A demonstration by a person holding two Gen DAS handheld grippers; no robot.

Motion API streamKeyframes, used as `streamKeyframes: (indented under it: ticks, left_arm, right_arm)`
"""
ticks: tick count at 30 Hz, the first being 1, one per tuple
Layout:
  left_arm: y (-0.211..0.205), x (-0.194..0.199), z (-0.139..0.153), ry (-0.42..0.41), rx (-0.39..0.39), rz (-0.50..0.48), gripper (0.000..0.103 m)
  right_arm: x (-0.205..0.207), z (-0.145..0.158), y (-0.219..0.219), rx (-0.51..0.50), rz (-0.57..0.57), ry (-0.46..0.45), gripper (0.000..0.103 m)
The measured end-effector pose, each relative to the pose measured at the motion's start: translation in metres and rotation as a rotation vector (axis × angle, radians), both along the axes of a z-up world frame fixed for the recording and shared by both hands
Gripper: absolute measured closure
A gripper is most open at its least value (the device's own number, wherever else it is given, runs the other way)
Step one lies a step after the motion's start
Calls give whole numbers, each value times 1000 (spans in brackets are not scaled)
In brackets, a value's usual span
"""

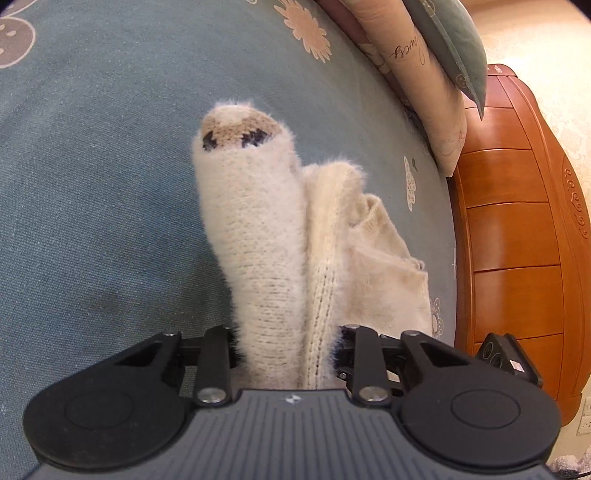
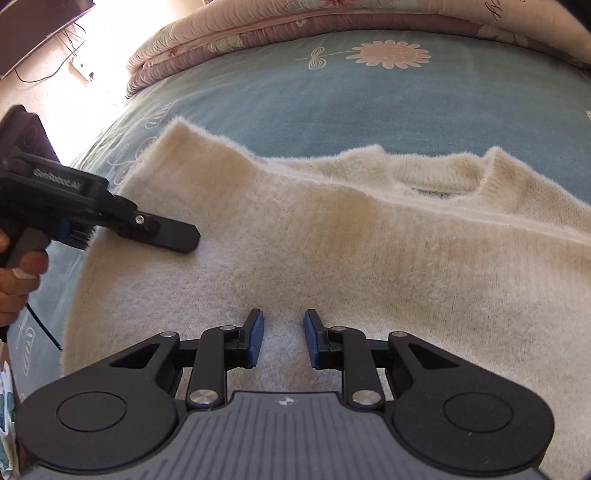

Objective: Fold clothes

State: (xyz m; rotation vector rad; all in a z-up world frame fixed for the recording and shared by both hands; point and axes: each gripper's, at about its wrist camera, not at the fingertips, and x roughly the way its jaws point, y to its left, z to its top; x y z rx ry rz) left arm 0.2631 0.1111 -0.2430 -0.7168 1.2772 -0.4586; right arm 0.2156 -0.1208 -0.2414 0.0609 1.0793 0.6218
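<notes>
Left wrist view: left gripper (image 1: pixel 286 354) low at centre, fingers hidden in cream fuzzy sweater (image 1: pixel 258 240) fabric, pinching a bunched fold that rises up the middle of the frame; brown and dark knitted patch (image 1: pixel 236 131) at the fold's top end; more cream fabric slumped to the right of centre; blue bed sheet (image 1: pixel 92 184) with flower prints filling the left and top; pink pillow (image 1: pixel 417 74) and grey-green pillow (image 1: pixel 454 44) at upper right; wooden headboard (image 1: pixel 517 229) down the right edge.

Right wrist view: right gripper (image 2: pixel 283 339) at lower centre, blue-padded fingers (image 2: pixel 256 338) spread apart over the sweater (image 2: pixel 369 266), nothing between them; sweater lying on the blue bed sheet (image 2: pixel 332 99), neckline (image 2: pixel 443 181) toward upper right; left gripper (image 2: pixel 173 236) entering from the left edge, tip touching the sweater's left part, held by a hand (image 2: pixel 18 280); folded pink quilt (image 2: pixel 258 26) along the top; cables on the floor (image 2: pixel 74 55) at upper left.
</notes>
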Motion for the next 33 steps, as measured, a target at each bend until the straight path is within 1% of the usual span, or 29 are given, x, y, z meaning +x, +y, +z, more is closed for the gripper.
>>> streamKeyframes:
  ticks: [2,4,6,7,10,11,13,14,15,16,19,20,22,24,27,29,32,33]
  left_arm:
    - [-8,-3,9,-8,23,-14,76]
    - [-14,-7,19,-18,45,-18,76]
    - [-18,-9,28,-18,57,-11,76]
    - [-22,-8,33,-18,61,-10,76]
    - [-33,-8,48,-26,88,-26,76]
    - [-37,-8,52,-25,92,-29,76]
    - [-45,-8,61,-25,96,-36,76]
    - [-48,-9,65,-25,95,-39,76]
    - [-53,-9,68,-19,91,-45,76]
    - [-58,-9,70,-9,93,-50,76]
    - [-70,-10,81,-8,115,-64,76]
    - [-76,-9,84,0,125,-62,76]
    - [-89,-7,90,15,146,-60,76]
    - [-101,-4,96,30,167,-58,76]
    - [-119,-1,105,52,199,-54,76]
    - [-132,1,111,67,220,-52,76]
    - [-155,6,116,78,247,-64,75]
    - [-164,8,117,80,255,-70,75]
  right_arm:
    - [-3,-1,0,-8,4,-14,77]
    - [-3,1,-5,4,-7,-5,77]
    - [-1,7,-14,17,-34,14,77]
    - [-2,12,-20,15,-48,4,77]
    - [2,28,-44,62,-137,-39,77]
    - [6,29,-51,56,-171,-51,76]
    - [17,20,-59,24,-209,-38,75]
    - [25,7,-61,-6,-231,-14,76]
    - [28,-3,-64,0,-237,-3,79]
    - [30,-11,-68,5,-243,8,79]
    - [26,1,-75,6,-255,14,80]
    - [24,5,-78,8,-258,16,78]
    - [15,17,-88,46,-266,27,78]
    - [6,20,-97,74,-278,70,78]
    - [5,-3,-99,22,-298,140,78]
    - [6,0,-110,82,-337,151,77]
    - [2,22,-129,105,-363,69,77]
    - [1,27,-138,115,-377,63,77]
